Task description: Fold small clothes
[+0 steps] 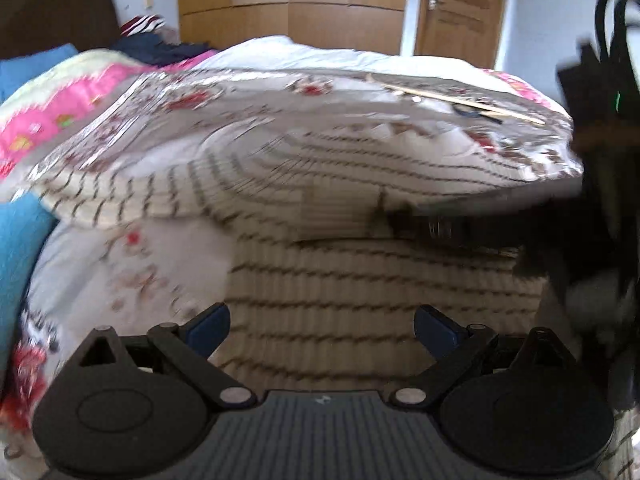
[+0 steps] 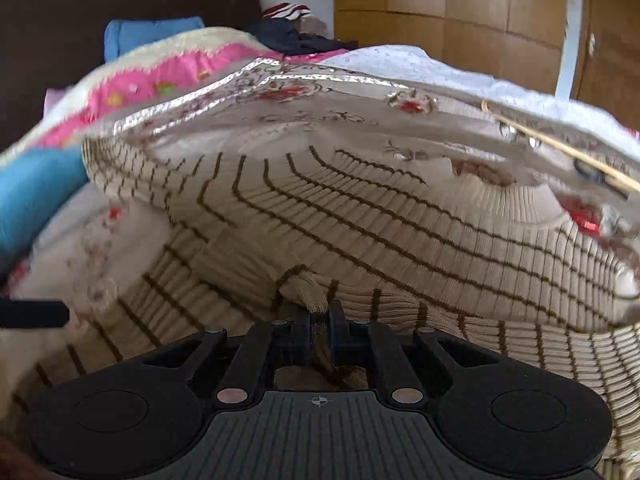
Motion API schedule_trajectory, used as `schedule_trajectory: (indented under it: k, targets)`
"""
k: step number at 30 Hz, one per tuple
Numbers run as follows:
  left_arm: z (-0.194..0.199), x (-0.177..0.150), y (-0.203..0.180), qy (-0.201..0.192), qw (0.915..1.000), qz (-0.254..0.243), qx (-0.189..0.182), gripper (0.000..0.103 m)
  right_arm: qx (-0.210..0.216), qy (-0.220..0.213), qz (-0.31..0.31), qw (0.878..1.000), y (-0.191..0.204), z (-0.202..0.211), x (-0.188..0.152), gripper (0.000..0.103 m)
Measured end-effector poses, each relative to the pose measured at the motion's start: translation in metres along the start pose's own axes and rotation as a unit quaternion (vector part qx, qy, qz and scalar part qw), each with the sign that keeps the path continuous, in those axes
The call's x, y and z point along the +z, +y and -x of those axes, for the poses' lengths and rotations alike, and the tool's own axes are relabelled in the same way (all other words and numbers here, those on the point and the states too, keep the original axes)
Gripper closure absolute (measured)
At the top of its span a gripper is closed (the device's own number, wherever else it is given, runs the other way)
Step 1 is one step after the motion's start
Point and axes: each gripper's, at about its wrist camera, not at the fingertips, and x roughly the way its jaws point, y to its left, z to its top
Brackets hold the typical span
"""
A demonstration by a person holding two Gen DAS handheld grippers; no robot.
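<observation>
Left wrist view: the left gripper (image 1: 322, 330) hovers released, jaws wide, over the cream ribbed knit sweater with thin brown stripes (image 1: 340, 280) on the floral bedspread (image 1: 120, 264), probably seeking a hold. Right wrist view: the right gripper (image 2: 320, 320) is clenched on a sweater (image 2: 360, 220) fold (likely to draw it across the bed's middle).

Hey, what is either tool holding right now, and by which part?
The right tool pinches a bunched fold of the striped sweater. The left tool holds nothing.
</observation>
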Motion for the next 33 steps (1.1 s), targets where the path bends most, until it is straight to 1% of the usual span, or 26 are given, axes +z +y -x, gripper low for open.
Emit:
schedule_trajectory:
  k: [1,3,6,7,9,10,11,12,14,15,16,18,19,20,21,22,25,28,29,30,31,33]
  targets:
    - [-0.002,-0.002,0.004,0.004,1.0,0.007,-0.001,0.0,-0.002,0.001,0.006,1.0,0.002,0.001,0.002,0.09]
    - [-0.005,-0.001,0.008,0.006,0.9997,0.02,-0.01,0.0,-0.01,0.002,0.022,1.0,0.005,0.002,0.008,0.089]
    - [-0.004,0.001,0.01,-0.007,0.9994,0.027,-0.02,0.0,-0.019,0.002,0.05,0.999,0.01,-0.001,0.016,0.087]
    - [-0.003,0.0,0.011,-0.012,0.9994,0.027,-0.02,0.0,-0.019,0.005,0.055,0.998,0.011,-0.003,0.018,0.083]
    - [-0.002,0.0,0.015,-0.017,0.9992,0.028,-0.021,0.0,-0.02,0.009,0.06,0.998,0.014,-0.009,0.02,0.082]
    - [-0.001,0.0,0.015,-0.019,0.9991,0.03,-0.022,0.0,-0.016,0.01,0.06,0.998,0.015,-0.009,0.021,0.083]
    - [0.0,0.0,0.016,-0.02,0.999,0.032,-0.024,0.0,-0.009,0.012,0.056,0.998,0.014,-0.007,0.022,0.086]
    - [0.0,0.0,0.017,-0.02,0.9988,0.035,-0.026,0.0,-0.003,0.013,0.05,0.999,0.013,-0.005,0.024,0.087]
    - [0.001,0.0,0.019,-0.022,0.9986,0.04,-0.028,0.0,0.002,0.013,0.028,1.0,0.007,0.003,0.03,0.094]
    - [0.002,0.0,0.02,-0.023,0.9984,0.042,-0.03,0.0,-0.003,0.005,0.011,1.0,0.001,0.008,0.034,0.095]
    - [0.002,0.0,0.021,-0.025,0.9982,0.044,-0.031,0.0,-0.015,-0.012,-0.02,1.0,-0.01,0.016,0.042,0.095]
    - [0.002,0.0,0.022,-0.027,0.9979,0.047,-0.034,0.0,-0.034,-0.044,-0.085,0.995,-0.03,0.029,0.056,0.095]
    - [0.002,0.0,0.022,-0.028,0.9978,0.049,-0.035,0.0,-0.045,-0.066,-0.102,0.992,-0.035,0.036,0.063,0.095]
    - [0.003,0.0,0.023,-0.03,0.9977,0.05,-0.036,0.0,-0.053,-0.086,-0.097,0.99,-0.035,0.04,0.069,0.095]
    - [0.003,0.0,0.024,-0.031,0.9976,0.051,-0.036,0.0,-0.055,-0.095,-0.082,0.991,-0.031,0.041,0.072,0.095]
    - [0.004,0.001,0.024,-0.033,0.9974,0.053,-0.037,0.0,-0.047,-0.09,-0.066,0.993,-0.024,0.036,0.074,0.094]
    - [0.005,0.001,0.025,-0.037,0.9969,0.057,-0.038,0.0,-0.008,-0.035,-0.014,0.999,0.004,0.003,0.061,0.091]
    - [0.004,0.001,0.026,-0.034,0.9971,0.058,-0.037,0.0,0.024,0.036,0.023,0.999,0.023,-0.031,0.038,0.088]
    - [0.004,0.0,0.025,-0.034,0.9972,0.057,-0.035,0.0,0.028,0.048,0.028,0.998,0.026,-0.036,0.033,0.087]
    - [0.004,0.0,0.025,-0.034,0.9973,0.055,-0.034,0.0,0.026,0.042,0.027,0.998,0.026,-0.033,0.03,0.087]
    - [0.004,0.0,0.025,-0.034,0.9974,0.054,-0.032,0.0,0.032,0.038,0.018,0.999,0.023,-0.029,0.03,0.085]
    - [0.002,0.0,0.024,-0.031,0.9978,0.05,-0.03,0.0,0.049,0.033,-0.013,0.998,0.012,-0.017,0.034,0.08]
